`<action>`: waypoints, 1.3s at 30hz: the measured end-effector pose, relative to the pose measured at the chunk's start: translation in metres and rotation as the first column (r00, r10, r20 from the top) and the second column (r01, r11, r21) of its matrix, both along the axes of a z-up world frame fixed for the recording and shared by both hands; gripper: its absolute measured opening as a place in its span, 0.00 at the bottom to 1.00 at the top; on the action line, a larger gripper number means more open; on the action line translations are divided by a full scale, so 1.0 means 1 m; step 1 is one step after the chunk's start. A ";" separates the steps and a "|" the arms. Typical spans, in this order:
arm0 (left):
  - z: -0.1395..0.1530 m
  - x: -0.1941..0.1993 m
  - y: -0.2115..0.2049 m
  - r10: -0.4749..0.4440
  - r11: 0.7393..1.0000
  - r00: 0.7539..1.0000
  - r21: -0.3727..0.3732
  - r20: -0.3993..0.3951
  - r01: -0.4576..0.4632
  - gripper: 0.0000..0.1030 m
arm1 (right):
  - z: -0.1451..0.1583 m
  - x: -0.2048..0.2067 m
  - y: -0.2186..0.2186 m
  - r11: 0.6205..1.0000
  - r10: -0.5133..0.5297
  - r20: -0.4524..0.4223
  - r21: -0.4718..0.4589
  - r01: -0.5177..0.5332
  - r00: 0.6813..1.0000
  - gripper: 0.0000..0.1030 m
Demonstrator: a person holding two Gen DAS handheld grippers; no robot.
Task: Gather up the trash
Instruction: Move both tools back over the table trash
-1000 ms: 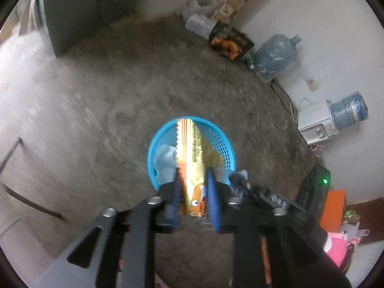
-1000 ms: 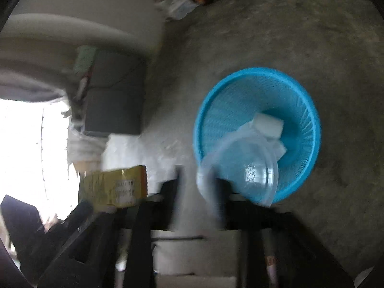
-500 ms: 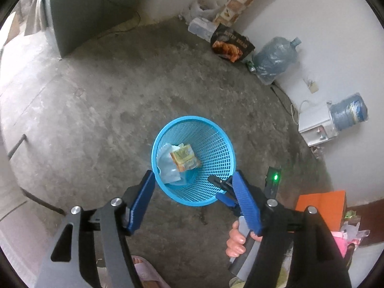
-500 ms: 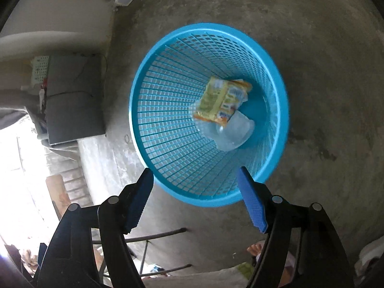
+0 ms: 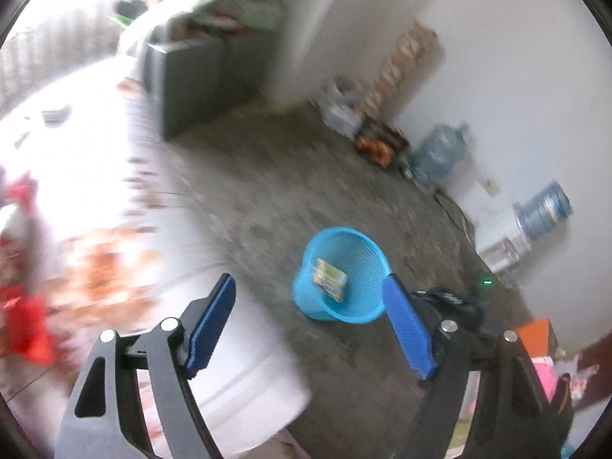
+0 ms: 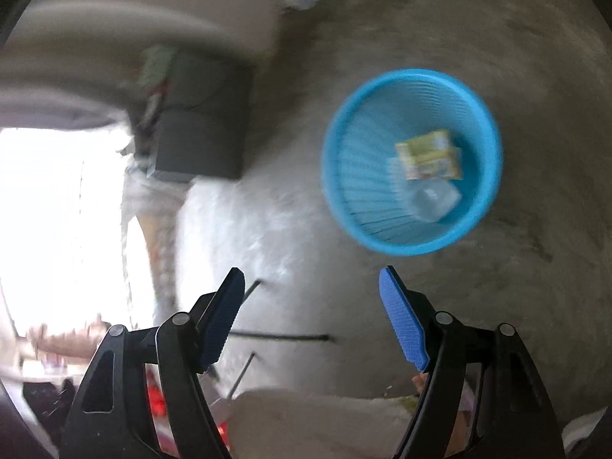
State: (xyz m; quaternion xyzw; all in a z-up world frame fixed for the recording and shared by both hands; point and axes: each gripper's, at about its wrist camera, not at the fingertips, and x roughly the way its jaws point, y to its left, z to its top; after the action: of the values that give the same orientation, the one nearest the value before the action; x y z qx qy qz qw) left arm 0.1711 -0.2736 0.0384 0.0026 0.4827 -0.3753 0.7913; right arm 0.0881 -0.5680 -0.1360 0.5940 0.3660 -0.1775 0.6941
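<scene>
My left gripper (image 5: 308,323) has just been opening; its blue jaws stand wide apart, nothing between them. My right gripper (image 6: 311,315) is likewise spread and empty. The blue basket (image 6: 340,176) stands on the concrete floor (image 6: 516,38), holding a yellow wrapper (image 6: 428,155) and clear plastic (image 6: 432,201).

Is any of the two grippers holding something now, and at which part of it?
Nothing is held. The left gripper and the right gripper both have open jaws with nothing between them. The yellow wrapper and clear plastic cup lie in the blue basket.
</scene>
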 end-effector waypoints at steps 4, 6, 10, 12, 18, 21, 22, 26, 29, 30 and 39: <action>0.022 0.002 0.086 0.121 0.993 0.988 -0.014 0.096 -0.120 0.76 | 0.042 0.033 0.033 0.992 0.126 0.089 -0.037 -0.124 0.988 0.68; 0.029 0.006 0.119 0.167 0.986 0.979 -0.021 0.119 -0.166 0.76 | 0.063 0.057 0.058 0.978 0.206 0.133 -0.056 -0.201 0.969 0.68; 0.048 0.020 0.200 0.306 0.952 0.933 -0.034 0.190 -0.305 0.76 | 0.087 0.105 0.110 0.929 0.369 0.197 -0.072 -0.362 0.908 0.68; 0.053 0.029 0.236 0.380 0.924 0.903 -0.037 0.203 -0.381 0.76 | 0.093 0.124 0.135 0.902 0.431 0.222 -0.063 -0.428 0.875 0.68; 0.043 0.067 0.320 0.478 0.875 0.877 -0.123 0.057 -0.469 0.76 | 0.103 0.175 0.206 0.804 0.584 0.240 -0.037 -0.594 0.776 0.68; 0.029 0.085 0.329 0.433 0.888 0.900 -0.151 -0.049 -0.435 0.76 | 0.107 0.193 0.236 0.755 0.640 0.237 -0.014 -0.656 0.731 0.68; 0.024 0.091 0.330 0.418 0.893 0.905 -0.144 -0.081 -0.426 0.76 | 0.107 0.200 0.246 0.738 0.659 0.232 -0.012 -0.675 0.716 0.68; 0.007 0.109 0.323 0.422 0.895 0.894 -0.090 -0.151 -0.438 0.75 | 0.111 0.207 0.272 0.698 0.700 0.216 -0.006 -0.716 0.681 0.68; -0.001 0.124 0.323 0.421 0.893 0.888 -0.085 -0.186 -0.441 0.75 | 0.110 0.216 0.282 0.688 0.710 0.198 0.013 -0.726 0.676 0.68; -0.003 0.128 0.325 0.426 0.891 0.885 -0.081 -0.188 -0.446 0.75 | 0.110 0.217 0.283 0.686 0.711 0.194 0.018 -0.727 0.676 0.68; -0.015 0.149 0.330 0.449 0.888 0.874 -0.015 -0.187 -0.460 0.72 | 0.107 0.230 0.301 0.664 0.737 0.157 0.017 -0.748 0.658 0.67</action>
State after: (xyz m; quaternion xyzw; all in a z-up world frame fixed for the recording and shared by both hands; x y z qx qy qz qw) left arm 0.3198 0.0565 0.0238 -0.1679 0.5274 -0.1919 0.8105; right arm 0.3185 -0.2669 -0.0291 0.4310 0.5348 0.1772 0.7049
